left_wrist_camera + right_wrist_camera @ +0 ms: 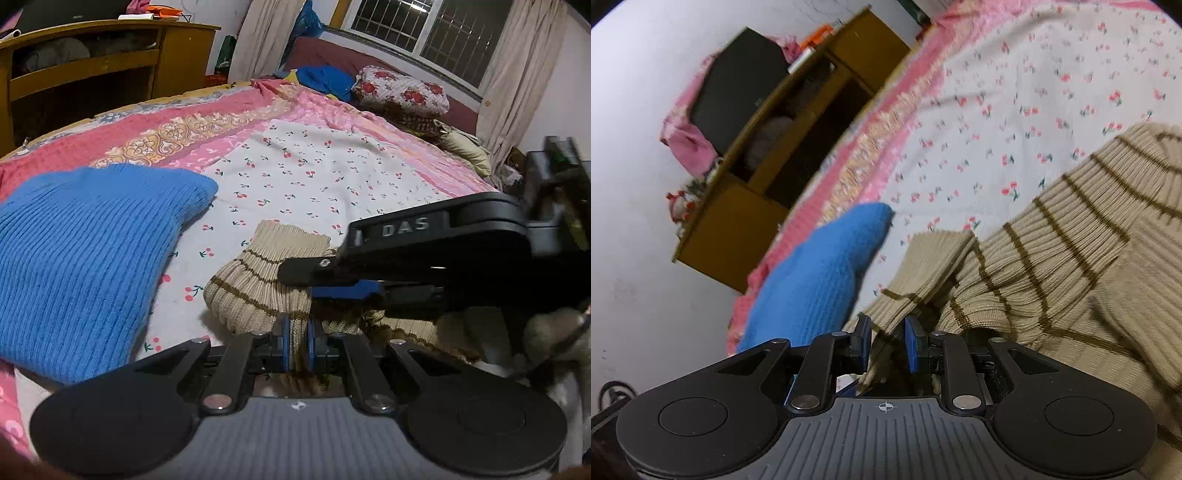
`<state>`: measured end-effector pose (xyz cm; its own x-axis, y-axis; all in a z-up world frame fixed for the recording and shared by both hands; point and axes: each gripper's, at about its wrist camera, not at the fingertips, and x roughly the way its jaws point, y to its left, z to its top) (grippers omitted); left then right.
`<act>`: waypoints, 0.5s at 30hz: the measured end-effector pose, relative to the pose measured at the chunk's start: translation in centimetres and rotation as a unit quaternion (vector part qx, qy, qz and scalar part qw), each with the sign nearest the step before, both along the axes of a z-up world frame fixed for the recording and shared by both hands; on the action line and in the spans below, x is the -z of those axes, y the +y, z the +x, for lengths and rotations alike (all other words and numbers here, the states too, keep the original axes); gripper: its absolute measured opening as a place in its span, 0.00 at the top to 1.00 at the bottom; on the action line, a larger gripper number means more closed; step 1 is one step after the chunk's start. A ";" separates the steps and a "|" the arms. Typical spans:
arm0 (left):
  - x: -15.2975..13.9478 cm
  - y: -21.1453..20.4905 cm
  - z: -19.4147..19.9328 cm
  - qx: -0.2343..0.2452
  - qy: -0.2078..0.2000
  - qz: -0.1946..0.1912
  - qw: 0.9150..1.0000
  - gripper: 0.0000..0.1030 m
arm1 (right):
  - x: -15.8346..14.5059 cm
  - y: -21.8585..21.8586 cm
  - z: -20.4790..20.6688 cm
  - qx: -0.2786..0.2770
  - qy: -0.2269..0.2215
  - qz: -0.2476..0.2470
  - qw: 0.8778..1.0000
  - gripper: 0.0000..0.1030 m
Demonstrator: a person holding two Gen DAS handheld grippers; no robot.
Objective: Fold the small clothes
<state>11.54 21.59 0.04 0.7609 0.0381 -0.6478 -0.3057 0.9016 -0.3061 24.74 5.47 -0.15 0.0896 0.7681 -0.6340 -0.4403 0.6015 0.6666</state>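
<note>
1. While you worked on the bed (332, 162), the beige striped sweater (255, 280) lay at about five o'clock on the cherry-print sheet (997, 110), with its cuffed sleeve end bunched toward the centre.
2. Your left gripper (298, 341) was clamped tight on a ridge of that beige knit; the blue pads (284, 339) pressed the fabric from both sides.
3. Your right gripper (886, 341) also pinched the sweater, its jaws nearly closed on a fold of striped knit near the sleeve, and it crossed in at three o'clock in the left wrist view.
4. A blue knit garment (85, 266) sat at nine o'clock, already looking folded, close beside the sweater but apart from it.
5. To do this fold well, you would likely have wanted both grips kept firm and level, so the sleeve carried over flat instead of rolling.
6. Ribbed knit stretches, so pulling the two hands apart risked dragging the body out of line; moving them together seemed safer.
7. Steering clear of the blue piece would have kept it tidy.
</note>
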 end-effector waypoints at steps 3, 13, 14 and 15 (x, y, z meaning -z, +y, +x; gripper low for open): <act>-0.1 -0.1 -0.3 0.003 -0.001 0.003 1.000 0.84 | 0.6 0.0 0.1 0.009 0.016 0.003 1.000 0.79; -0.6 -0.5 -0.3 0.017 0.002 0.011 1.000 0.84 | 0.3 0.6 0.3 0.034 0.005 0.003 0.999 0.87; -0.8 -0.5 -0.3 0.016 0.000 0.010 1.000 0.84 | 0.1 0.4 0.3 0.038 0.000 0.002 0.999 0.89; -0.9 -0.4 -0.3 0.015 -0.001 0.007 1.000 0.83 | -0.4 -0.1 0.3 0.044 -0.008 0.007 0.999 0.90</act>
